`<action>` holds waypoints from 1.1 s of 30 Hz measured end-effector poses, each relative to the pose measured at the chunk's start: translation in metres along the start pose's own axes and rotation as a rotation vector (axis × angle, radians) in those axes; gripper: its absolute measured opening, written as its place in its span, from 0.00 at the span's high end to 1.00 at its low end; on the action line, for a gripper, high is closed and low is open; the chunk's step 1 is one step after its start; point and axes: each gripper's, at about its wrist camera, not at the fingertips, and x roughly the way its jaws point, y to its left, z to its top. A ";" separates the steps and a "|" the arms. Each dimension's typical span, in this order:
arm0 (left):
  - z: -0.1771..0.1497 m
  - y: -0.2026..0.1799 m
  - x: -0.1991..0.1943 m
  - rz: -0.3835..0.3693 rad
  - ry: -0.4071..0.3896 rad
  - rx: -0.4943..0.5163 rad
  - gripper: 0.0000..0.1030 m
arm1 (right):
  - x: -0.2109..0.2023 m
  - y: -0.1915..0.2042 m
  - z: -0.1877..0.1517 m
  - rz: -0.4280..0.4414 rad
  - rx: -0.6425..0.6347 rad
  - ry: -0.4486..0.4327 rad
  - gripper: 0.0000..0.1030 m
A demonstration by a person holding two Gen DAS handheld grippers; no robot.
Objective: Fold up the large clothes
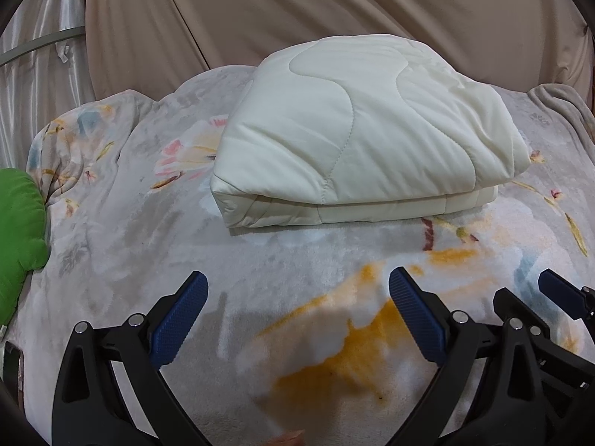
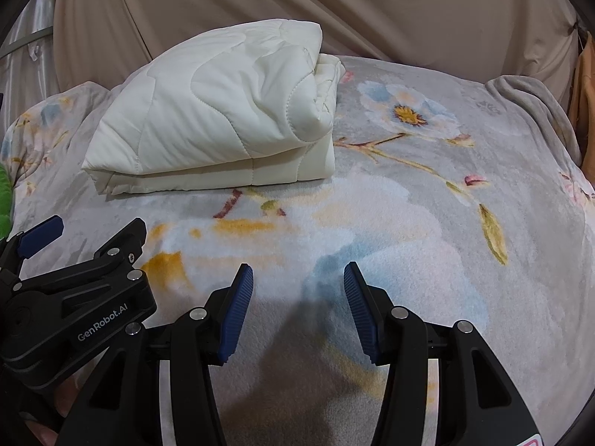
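A cream quilted cover (image 1: 357,133) lies folded into a thick bundle on the flowered fleece blanket (image 1: 156,245), ahead of both grippers; in the right wrist view the quilted cover (image 2: 219,119) sits at the upper left. My left gripper (image 1: 297,290) hovers over the blanket short of the bundle, open, nothing between its blue pads (image 1: 182,319). My right gripper (image 2: 298,278) is also open and empty, close beside the left one, above the blanket (image 2: 427,223). The left gripper's body (image 2: 74,297) shows at the left of the right wrist view.
A green cushion (image 1: 18,230) lies at the blanket's left edge. Beige draped fabric (image 1: 334,7) hangs behind the bed, with a shiny curtain (image 1: 33,59) at the far left. An orange cloth (image 2: 585,104) hangs at the right edge.
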 end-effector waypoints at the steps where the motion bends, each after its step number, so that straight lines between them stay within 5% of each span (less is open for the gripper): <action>1: 0.000 0.000 0.001 0.000 0.000 0.000 0.07 | 0.000 0.000 0.000 -0.002 0.000 -0.001 0.51; 33: 0.000 0.000 -0.001 0.004 -0.005 0.011 0.09 | -0.004 0.005 -0.001 -0.040 -0.003 -0.011 0.51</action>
